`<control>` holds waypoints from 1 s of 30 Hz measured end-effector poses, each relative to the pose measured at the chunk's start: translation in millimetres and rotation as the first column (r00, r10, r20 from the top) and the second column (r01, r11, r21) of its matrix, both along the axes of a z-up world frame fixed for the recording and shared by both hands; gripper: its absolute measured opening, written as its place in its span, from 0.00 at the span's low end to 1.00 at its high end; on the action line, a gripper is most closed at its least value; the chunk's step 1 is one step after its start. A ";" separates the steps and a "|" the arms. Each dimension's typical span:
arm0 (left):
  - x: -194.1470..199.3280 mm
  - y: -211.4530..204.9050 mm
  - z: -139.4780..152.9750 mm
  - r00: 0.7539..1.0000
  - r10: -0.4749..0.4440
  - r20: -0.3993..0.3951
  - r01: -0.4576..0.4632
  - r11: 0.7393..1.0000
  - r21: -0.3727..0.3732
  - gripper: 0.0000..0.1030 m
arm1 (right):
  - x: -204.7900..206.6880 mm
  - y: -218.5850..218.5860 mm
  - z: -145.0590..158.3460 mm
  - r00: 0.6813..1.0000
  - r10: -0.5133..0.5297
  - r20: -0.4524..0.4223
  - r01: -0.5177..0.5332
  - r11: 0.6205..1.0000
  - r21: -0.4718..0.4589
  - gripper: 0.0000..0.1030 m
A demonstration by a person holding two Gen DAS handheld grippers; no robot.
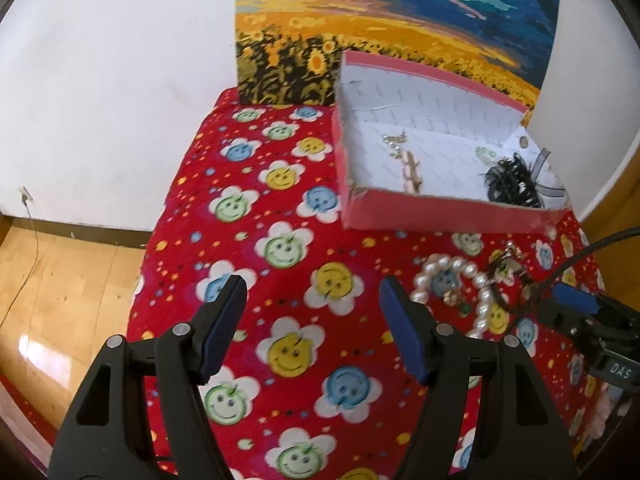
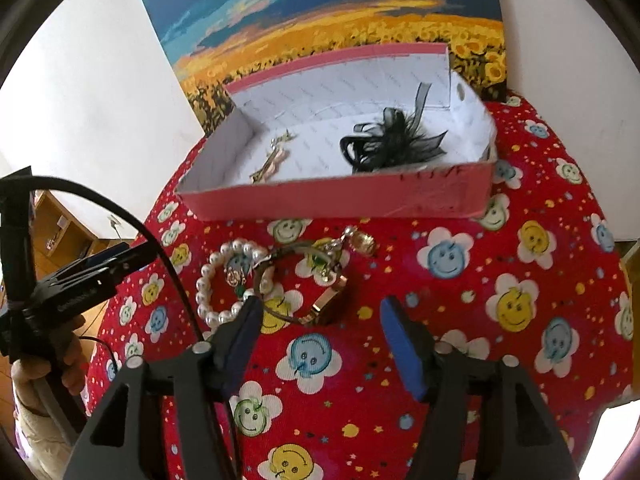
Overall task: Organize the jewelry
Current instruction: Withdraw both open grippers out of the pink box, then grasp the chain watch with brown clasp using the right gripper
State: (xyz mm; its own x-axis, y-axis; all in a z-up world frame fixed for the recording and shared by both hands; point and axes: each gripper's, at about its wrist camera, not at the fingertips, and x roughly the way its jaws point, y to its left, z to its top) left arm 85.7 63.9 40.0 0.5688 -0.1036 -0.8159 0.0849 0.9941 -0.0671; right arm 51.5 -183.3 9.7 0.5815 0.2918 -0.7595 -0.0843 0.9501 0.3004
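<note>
The jewelry is sitting in two lots, so the sorting is looking partly done. Already lying inside the pink box [image 2: 336, 200] are a black feathered hairpiece [image 2: 390, 140], a pale hair clip [image 2: 272, 164] and a small gold piece just behind the clip. Still waiting on the red cloth in front of the box are a pearl bracelet [image 2: 224, 280], a thin dark bangle [image 2: 280, 276], a rose-gold band [image 2: 330, 306] and a tangle of gold charms [image 2: 352, 240], all overlapping or touching one another in one loose cluster. By my reading, those pieces are what is left to move.

The right gripper [image 2: 318, 314] is hanging over this cluster with its jaws spread and gripping nothing. In the right wrist view its left jaw is overlapping the near edge of the pearl bracelet, and the band is showing in the gap between the jaws, closer to the left one; whether the jaws are touching the cloth I cannot tell.

The left gripper [image 1: 314, 292] is also standing released and empty. It is hovering over bare cloth, with the cluster lying beside its right jaw, outside the gap.

The table [image 1: 280, 208] is carrying the box and cloth, with a sunflower painting [image 1: 400, 20] standing behind against the wall.
</note>
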 end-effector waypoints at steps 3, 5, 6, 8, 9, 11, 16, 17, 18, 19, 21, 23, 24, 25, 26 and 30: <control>-1.5 8.1 -2.6 1.000 0.026 -0.008 -0.026 1.000 0.014 0.65 | 1.5 9.8 -4.7 1.000 0.021 -0.001 -0.021 0.999 -0.025 0.66; -2.3 13.0 -3.7 0.999 0.038 -0.013 -0.038 0.999 0.010 0.65 | 2.4 16.2 -8.0 1.000 0.031 -0.001 -0.031 0.998 -0.052 0.67; -2.7 15.7 -4.2 0.999 0.044 -0.015 -0.043 0.999 0.005 0.65 | 3.7 18.4 -9.1 0.999 0.033 -0.001 -0.033 0.998 -0.059 0.68; -3.7 19.7 -4.8 0.999 0.050 -0.016 -0.050 0.999 0.000 0.65 | 7.2 21.8 -11.8 0.999 0.035 -0.001 -0.035 0.997 -0.073 0.73; -4.1 21.0 -4.9 0.999 0.052 -0.016 -0.052 0.999 -0.001 0.65 | 9.3 23.1 -13.3 1.000 0.031 0.001 -0.031 0.996 -0.078 0.74; -4.6 23.3 -5.4 0.998 0.055 -0.017 -0.055 0.998 -0.002 0.65 | 13.0 25.5 -15.9 1.000 0.024 0.002 -0.024 0.996 -0.088 0.76; -4.2 23.9 -7.7 0.998 0.057 -0.024 -0.058 0.998 -0.008 0.65 | 24.8 32.4 -19.6 1.000 0.019 0.017 -0.017 0.993 -0.113 0.77; -4.2 23.5 -8.3 0.998 0.056 -0.025 -0.057 0.998 -0.009 0.65 | 25.9 34.0 -19.9 1.000 0.019 0.024 -0.016 0.992 -0.122 0.77; -4.2 22.4 -8.9 0.998 0.055 -0.027 -0.055 0.998 -0.008 0.65 | 27.1 34.8 -20.2 0.999 0.019 0.029 -0.016 0.992 -0.127 0.77; -4.1 21.1 -9.2 0.998 0.051 -0.029 -0.051 0.999 -0.008 0.65 | 27.6 35.7 -20.5 0.999 0.020 0.035 -0.016 0.991 -0.133 0.74; -4.3 17.6 -10.5 0.999 0.043 -0.032 -0.043 0.999 -0.006 0.65 | 26.7 37.1 -20.1 0.998 0.027 0.049 -0.020 0.989 -0.146 0.56; -4.3 13.6 -11.6 0.999 0.033 -0.035 -0.033 0.999 -0.003 0.65 | 25.3 36.3 -20.0 0.998 0.025 0.054 -0.016 0.987 -0.160 0.40; -4.5 11.1 -12.1 0.999 0.026 -0.037 -0.026 1.000 -0.001 0.65 | 24.4 34.8 -19.8 0.998 0.023 0.055 -0.015 0.988 -0.154 0.38; -4.6 8.7 -12.4 0.999 0.020 -0.038 -0.020 1.000 0.000 0.65 | 23.4 32.3 -19.5 0.998 0.019 0.054 -0.012 0.990 -0.139 0.35; -4.5 5.6 -12.5 0.999 0.013 -0.040 -0.013 1.000 0.000 0.65 | 22.2 28.3 -18.7 0.999 0.012 0.051 -0.006 0.993 -0.115 0.33; -4.5 -5.9 -13.5 0.999 -0.016 -0.044 0.016 1.000 0.001 0.65 | 12.1 14.6 -11.6 0.998 -0.019 0.065 0.023 0.997 -0.070 0.29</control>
